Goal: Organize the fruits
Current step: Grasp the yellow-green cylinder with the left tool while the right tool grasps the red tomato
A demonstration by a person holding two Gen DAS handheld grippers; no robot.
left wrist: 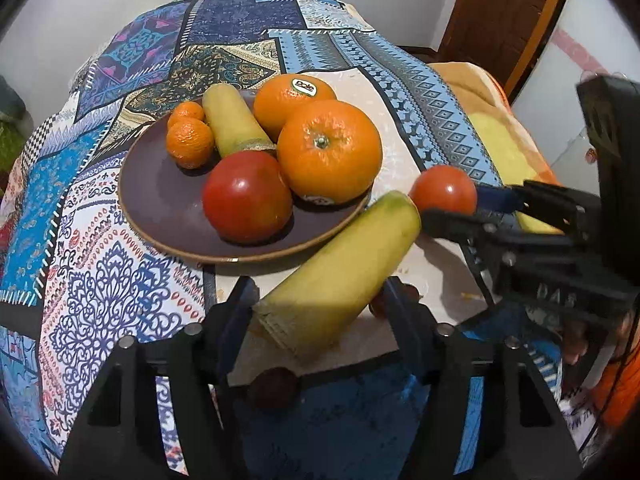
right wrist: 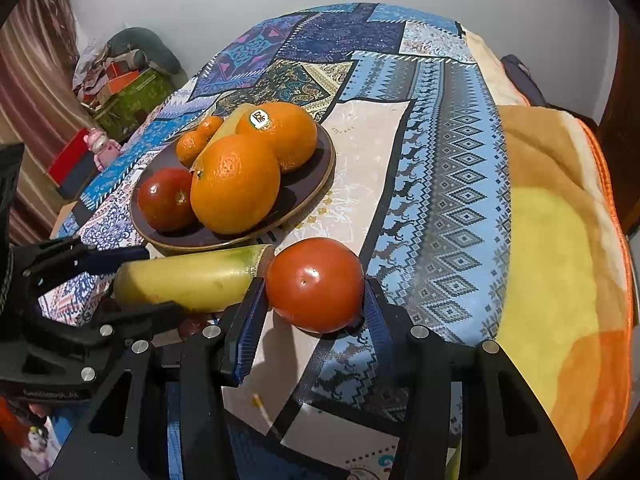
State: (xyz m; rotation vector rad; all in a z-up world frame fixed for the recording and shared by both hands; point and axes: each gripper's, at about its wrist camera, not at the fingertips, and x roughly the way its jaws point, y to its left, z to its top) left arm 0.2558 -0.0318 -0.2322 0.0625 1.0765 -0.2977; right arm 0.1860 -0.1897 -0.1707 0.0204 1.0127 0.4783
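A brown plate (left wrist: 168, 200) (right wrist: 316, 184) holds two big oranges (left wrist: 330, 150) (right wrist: 234, 184), two mandarins (left wrist: 190, 142), a red tomato (left wrist: 246, 196) (right wrist: 166, 198) and a yellow-green banana piece (left wrist: 234, 124). A second yellow-green banana piece (left wrist: 340, 264) (right wrist: 188, 276) lies just in front of the plate, its tip over the rim. My left gripper (left wrist: 320, 292) (right wrist: 156, 280) is shut on it, pads on both sides. To its right, my right gripper (right wrist: 316, 292) (left wrist: 456, 204) is shut on a second red tomato (right wrist: 316, 284) (left wrist: 442, 188), low over the cloth.
A patterned blue tablecloth (left wrist: 120, 264) (right wrist: 440, 160) covers the table. An orange and yellow blanket (right wrist: 560, 240) lies off its right edge. Small dark red fruits (left wrist: 276, 386) sit under my left gripper. Boxes and clutter (right wrist: 120, 84) stand far left.
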